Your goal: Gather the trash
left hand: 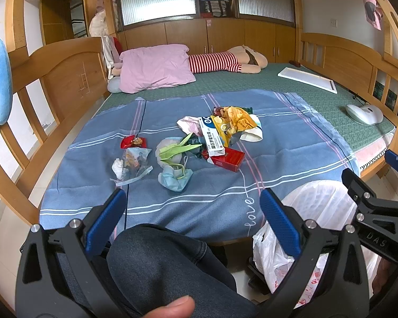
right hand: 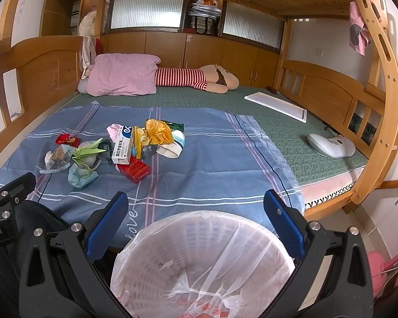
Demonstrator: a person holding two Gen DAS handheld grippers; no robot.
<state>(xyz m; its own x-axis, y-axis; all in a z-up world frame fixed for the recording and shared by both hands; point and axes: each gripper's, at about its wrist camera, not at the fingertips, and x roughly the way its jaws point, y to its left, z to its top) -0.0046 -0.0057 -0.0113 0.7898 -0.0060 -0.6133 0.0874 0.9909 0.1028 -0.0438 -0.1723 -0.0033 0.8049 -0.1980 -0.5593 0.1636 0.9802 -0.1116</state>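
Observation:
A pile of trash lies on the blue sheet (left hand: pixel 278 143): a red box (left hand: pixel 226 160), a white medicine box (left hand: pixel 212 137), a yellow snack bag (left hand: pixel 232 123), green folded paper (left hand: pixel 176 148), a blue face mask (left hand: pixel 175 179), a red wrapper (left hand: pixel 132 141) and a clear wrapper (left hand: pixel 134 161). The pile also shows in the right wrist view (right hand: pixel 114 151). My left gripper (left hand: pixel 192 204) is open and empty, short of the pile. My right gripper (right hand: pixel 195 206) is open and empty above a white bin (right hand: pixel 199 262) lined with a plastic bag.
The bin (left hand: pixel 323 206) stands on the floor at the bed's front edge. My knee in dark trousers (left hand: pixel 167 265) is below the left gripper. A pink pillow (left hand: pixel 156 67), a striped plush toy (left hand: pixel 225 62), a white tray (left hand: pixel 306 79) and a white device (left hand: pixel 364 114) lie farther back. Wooden rails flank the bed.

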